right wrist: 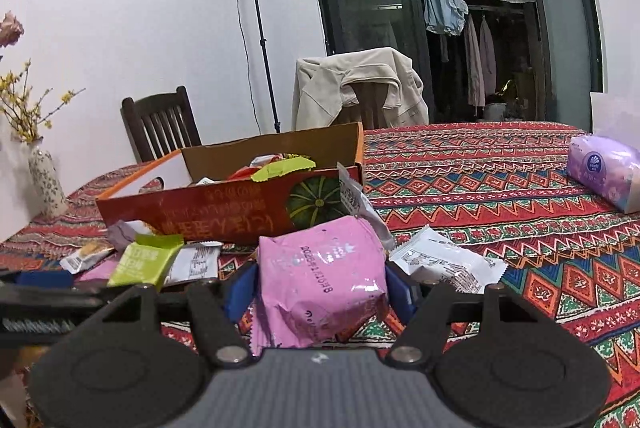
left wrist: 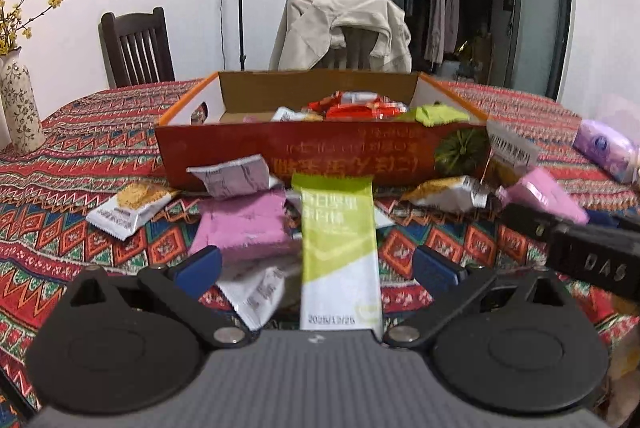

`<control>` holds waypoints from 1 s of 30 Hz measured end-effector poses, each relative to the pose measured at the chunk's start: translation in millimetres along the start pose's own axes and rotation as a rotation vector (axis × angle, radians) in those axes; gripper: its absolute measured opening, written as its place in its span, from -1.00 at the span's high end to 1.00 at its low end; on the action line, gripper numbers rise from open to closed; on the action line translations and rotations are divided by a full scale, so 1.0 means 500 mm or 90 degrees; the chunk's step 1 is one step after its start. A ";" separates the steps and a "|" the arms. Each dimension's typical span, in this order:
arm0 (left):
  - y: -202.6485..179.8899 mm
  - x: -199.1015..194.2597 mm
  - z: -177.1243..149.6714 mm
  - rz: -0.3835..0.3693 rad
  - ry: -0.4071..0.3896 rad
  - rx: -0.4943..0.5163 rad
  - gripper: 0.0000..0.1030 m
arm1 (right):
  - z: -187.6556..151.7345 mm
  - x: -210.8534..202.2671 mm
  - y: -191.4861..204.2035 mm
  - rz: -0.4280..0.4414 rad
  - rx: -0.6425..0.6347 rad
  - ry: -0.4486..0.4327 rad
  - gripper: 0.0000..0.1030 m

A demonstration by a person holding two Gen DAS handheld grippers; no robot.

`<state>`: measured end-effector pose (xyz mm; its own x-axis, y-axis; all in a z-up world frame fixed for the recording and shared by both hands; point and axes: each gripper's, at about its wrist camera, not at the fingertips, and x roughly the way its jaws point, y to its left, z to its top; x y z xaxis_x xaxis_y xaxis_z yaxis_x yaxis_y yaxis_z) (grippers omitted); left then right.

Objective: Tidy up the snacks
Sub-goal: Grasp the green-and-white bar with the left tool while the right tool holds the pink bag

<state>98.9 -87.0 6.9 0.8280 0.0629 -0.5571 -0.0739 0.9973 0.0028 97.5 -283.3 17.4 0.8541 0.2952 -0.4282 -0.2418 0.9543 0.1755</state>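
Note:
An open red cardboard box (left wrist: 320,158) stands on the patterned tablecloth and holds several snack packets; it also shows in the right wrist view (right wrist: 224,206). My left gripper (left wrist: 316,268) is open, its blue pads wide apart on either side of a green-and-white bar packet (left wrist: 340,252) that lies among loose pink (left wrist: 244,224) and white packets (left wrist: 128,206). My right gripper (right wrist: 320,288) is shut on a pink snack packet (right wrist: 324,280), held just above the table in front of the box. The right gripper with that packet also shows in the left wrist view (left wrist: 576,232).
A purple tissue pack (right wrist: 604,170) lies at the right. A flowered vase (left wrist: 20,108) stands at the left edge. Two chairs (left wrist: 138,48), one draped with a beige jacket (left wrist: 344,32), stand behind the table. More white packets (right wrist: 444,264) lie right of the pink one.

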 end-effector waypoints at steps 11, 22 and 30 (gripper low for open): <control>-0.017 0.023 -0.026 0.028 0.040 0.025 -0.25 | 0.001 -0.005 0.003 0.011 -0.006 -0.006 -0.31; -0.010 -0.008 -0.031 -0.003 0.006 0.039 0.23 | -0.005 -0.019 0.019 0.022 -0.030 -0.023 -0.30; 0.012 -0.048 -0.024 -0.028 -0.020 0.023 0.23 | -0.007 -0.042 0.029 0.021 -0.025 -0.032 -0.30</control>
<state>71.8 -82.8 10.2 0.8472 0.0204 -0.5309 -0.0182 0.9998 0.0094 74.5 -275.5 25.8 0.8673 0.3242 -0.3778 -0.2868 0.9457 0.1531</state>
